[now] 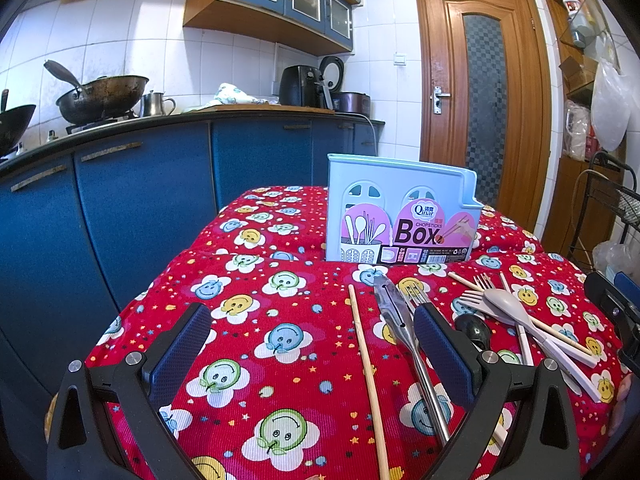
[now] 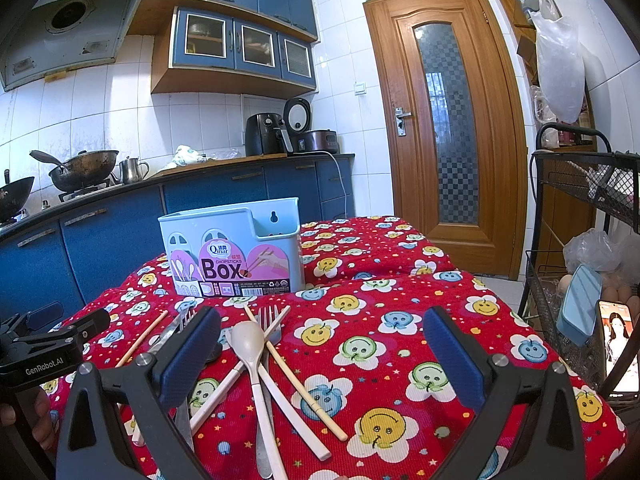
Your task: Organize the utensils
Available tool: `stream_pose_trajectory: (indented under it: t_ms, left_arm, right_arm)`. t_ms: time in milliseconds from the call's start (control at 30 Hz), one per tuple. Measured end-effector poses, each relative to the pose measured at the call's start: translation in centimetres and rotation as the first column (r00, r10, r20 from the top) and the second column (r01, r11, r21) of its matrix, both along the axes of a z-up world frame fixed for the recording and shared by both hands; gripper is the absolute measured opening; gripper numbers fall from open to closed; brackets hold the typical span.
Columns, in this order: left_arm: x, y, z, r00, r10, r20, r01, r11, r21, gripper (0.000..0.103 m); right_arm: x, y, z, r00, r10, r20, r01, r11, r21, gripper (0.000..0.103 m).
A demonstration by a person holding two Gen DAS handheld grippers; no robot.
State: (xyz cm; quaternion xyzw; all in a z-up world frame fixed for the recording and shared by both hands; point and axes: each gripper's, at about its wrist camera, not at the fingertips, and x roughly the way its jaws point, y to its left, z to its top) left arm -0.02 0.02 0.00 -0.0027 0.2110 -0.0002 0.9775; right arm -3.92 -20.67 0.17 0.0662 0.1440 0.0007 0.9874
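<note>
A pale blue chopsticks box stands upright at the back of the red smiley tablecloth. A single wooden chopstick and a steel knife lie between the fingers of my left gripper, which is open and holds nothing. To its right sits a pile: a beige spoon, forks, a dark spoon and another chopstick. My right gripper is open above the cloth, its left finger over the pile.
A blue kitchen counter with woks and appliances runs behind the table. A wooden door stands at the back right. A black wire rack and a phone are close on the right. The other handset shows at left.
</note>
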Motion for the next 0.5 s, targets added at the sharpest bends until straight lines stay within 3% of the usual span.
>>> stream_pose_trajectory:
  t_ms: [500]
  left_arm:
    - [0.0,-0.05,-0.01,1.0,0.001,-0.002,-0.001,1.0,0.008,0.101]
  right_arm:
    - [0.05,0.01,0.01,1.0,-0.001,-0.005,0.001,1.0,0.0,0.103]
